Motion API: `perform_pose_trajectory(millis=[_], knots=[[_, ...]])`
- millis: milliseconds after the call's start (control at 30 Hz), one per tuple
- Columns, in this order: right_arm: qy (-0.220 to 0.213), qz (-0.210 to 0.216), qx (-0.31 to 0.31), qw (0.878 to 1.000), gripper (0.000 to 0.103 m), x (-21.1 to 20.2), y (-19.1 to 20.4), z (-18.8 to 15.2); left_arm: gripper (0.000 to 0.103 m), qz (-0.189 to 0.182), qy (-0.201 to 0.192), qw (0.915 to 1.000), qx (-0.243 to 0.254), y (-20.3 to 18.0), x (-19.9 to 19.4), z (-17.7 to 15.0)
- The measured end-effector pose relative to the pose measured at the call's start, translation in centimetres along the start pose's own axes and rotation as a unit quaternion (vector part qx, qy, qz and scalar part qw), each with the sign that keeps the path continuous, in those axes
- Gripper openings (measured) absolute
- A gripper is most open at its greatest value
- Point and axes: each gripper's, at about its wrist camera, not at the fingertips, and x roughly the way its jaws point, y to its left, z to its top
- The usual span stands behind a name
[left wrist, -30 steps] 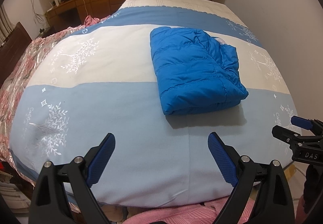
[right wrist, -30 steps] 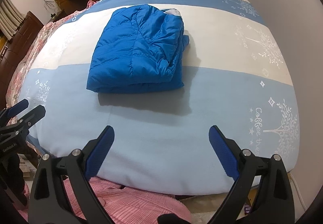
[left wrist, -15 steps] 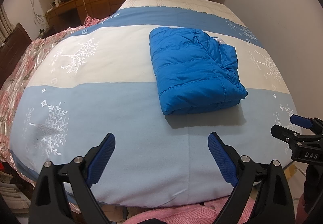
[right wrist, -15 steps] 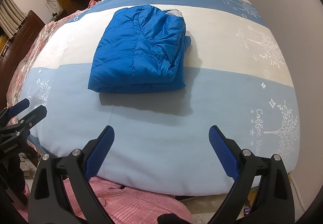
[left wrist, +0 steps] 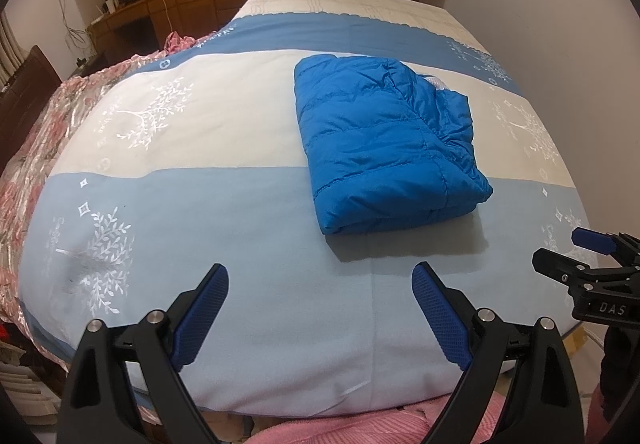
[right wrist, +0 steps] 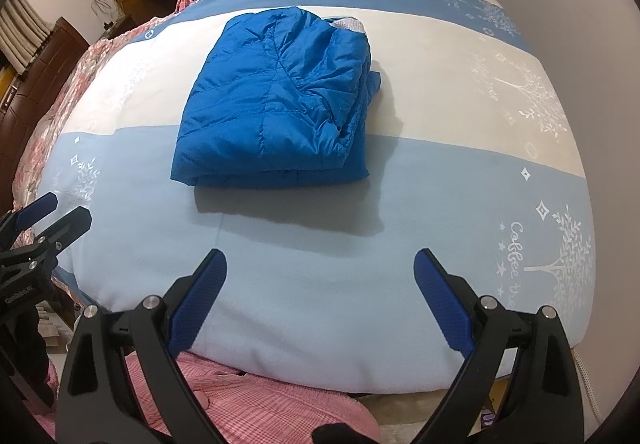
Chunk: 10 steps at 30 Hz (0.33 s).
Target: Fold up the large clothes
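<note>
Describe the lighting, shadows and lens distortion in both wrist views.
Left wrist view: strong fisheye bowing, dark vignette corners; the bed bulges; the folded blue jacket casts a soft shadow toward the camera; the open left gripper is sharp. Right wrist view: same bowing; jacket is evenly lit with a near-side shadow; no harsh glare; the right gripper is open.

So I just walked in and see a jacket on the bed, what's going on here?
A person holds a gripper in each hand at the foot of the bed. The blue jacket lies folded into a compact bundle on the bedspread, touched by neither. The left gripper and right gripper are both open and empty, held back from the jacket. The folding looks done.
</note>
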Motion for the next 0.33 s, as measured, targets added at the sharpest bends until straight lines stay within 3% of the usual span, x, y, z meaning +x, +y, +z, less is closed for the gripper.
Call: perform_pose_trajectory(millis=[333], knots=[[0.0, 0.0, -0.002, 1.0, 0.094, 0.42, -0.1, 0.94, 0.093, 0.001, 0.003, 1.0, 0.001, 0.06, 0.4, 0.54]])
